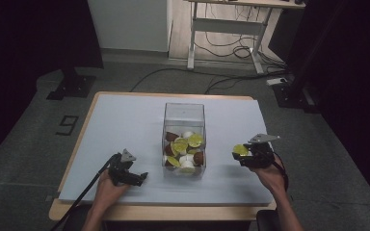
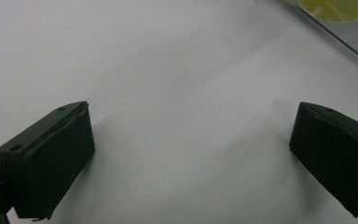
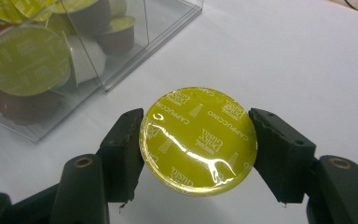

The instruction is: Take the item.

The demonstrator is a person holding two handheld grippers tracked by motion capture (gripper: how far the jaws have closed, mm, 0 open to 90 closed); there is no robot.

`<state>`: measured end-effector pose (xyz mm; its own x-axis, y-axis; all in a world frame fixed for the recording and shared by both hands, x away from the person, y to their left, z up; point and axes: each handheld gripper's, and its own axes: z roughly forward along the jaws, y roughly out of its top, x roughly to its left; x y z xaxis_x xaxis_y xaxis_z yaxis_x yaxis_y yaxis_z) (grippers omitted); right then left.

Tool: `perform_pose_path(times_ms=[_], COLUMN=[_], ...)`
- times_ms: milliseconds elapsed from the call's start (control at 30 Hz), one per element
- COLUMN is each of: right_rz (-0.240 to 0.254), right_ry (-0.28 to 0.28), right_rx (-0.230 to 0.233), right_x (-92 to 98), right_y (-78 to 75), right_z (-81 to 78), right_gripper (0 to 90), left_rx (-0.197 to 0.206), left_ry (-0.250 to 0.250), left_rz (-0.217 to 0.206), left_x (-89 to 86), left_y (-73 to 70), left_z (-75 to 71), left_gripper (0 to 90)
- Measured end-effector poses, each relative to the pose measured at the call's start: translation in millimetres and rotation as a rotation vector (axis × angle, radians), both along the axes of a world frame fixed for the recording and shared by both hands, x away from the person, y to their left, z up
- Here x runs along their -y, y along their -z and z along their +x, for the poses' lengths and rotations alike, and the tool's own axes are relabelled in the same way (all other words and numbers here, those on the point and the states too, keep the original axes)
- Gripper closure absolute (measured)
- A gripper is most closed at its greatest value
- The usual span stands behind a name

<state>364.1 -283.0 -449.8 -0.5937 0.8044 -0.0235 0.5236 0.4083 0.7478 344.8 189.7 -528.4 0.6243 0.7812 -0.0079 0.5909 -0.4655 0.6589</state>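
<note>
Yellow-lidded capsule [image 3: 198, 140] clamped between right gripper [image 3: 196, 144] pads, seemingly just above the table [image 3: 307, 60].

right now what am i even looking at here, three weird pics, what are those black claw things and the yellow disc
A person sits at a white-topped table, holding a two-jaw hand gripper in each hand. The high view looks down from above; each other picture comes from a camera riding on one gripper. The clear plastic box holds round coffee capsules with yellow-green foil lids. The right gripper clamps one yellow-lidded capsule beside the box. The left gripper stands open with nothing between its jaws, above the bare tabletop.
</note>
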Motion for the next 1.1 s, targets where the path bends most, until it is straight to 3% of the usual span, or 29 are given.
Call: perform_pose_path(times_ms=[500,600,1100], right_rz=[0.016,-0.013,-0.038], right_ry=[0.015,0.010,0.028], right_rx=[-0.024,-0.035,-0.084], right_x=[-5.7,-8.9,-5.4], right_y=[28.4,35.6,53.6], right_z=[-6.9,-7.1,-6.3], right_gripper=[38.0,38.0,38.0], left_rx=[0.000,0.001,0.001], left_ry=[0.000,0.000,0.000], left_rz=[0.000,0.000,0.000], left_x=[0.0,0.1,0.1], left_y=[-0.1,0.0,0.0], left_z=[0.0,0.0,-0.1], left_gripper=[0.0,0.0,0.0])
